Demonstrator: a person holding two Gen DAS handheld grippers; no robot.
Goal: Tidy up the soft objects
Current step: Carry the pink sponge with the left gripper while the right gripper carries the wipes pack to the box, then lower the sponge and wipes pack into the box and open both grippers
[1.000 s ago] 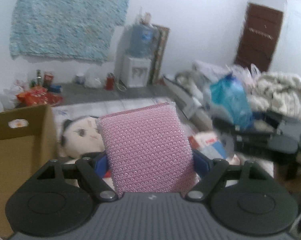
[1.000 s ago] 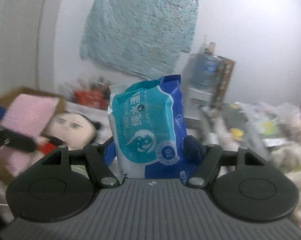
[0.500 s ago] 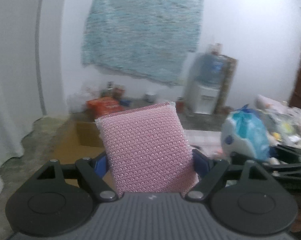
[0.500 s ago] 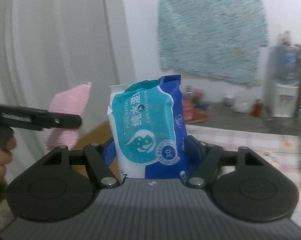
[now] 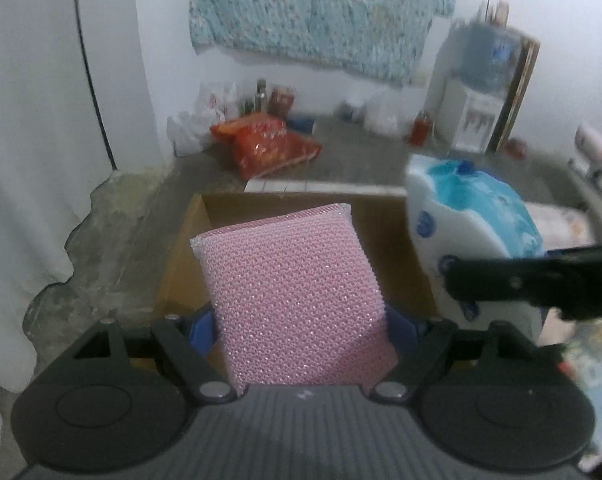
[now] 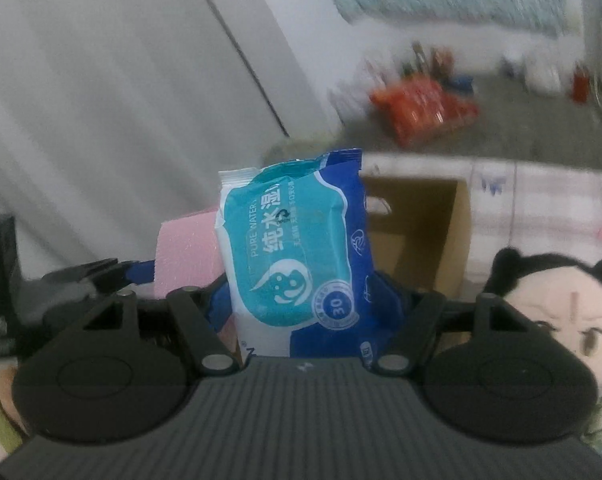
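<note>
Left hand-held gripper (image 5: 301, 322) is clamped on the pink sponge (image 5: 291, 296), which stands upright between the jaws with the open cardboard box (image 5: 381, 216) right behind it. Right hand-held gripper (image 6: 305, 316) grips the blue wet-wipe pack (image 6: 297, 256) by its lower part, just right of the sponge; the same box (image 6: 433, 224) sits beyond it. A plush doll (image 6: 557, 320) lies near right of the box, not yet picked. Step in hand looks like dropping both into the box. Advice: bring each item fully past the box rim before releasing, one side each so the grippers don't knock, and let go low; the sponge is light and may bounce out.
</note>
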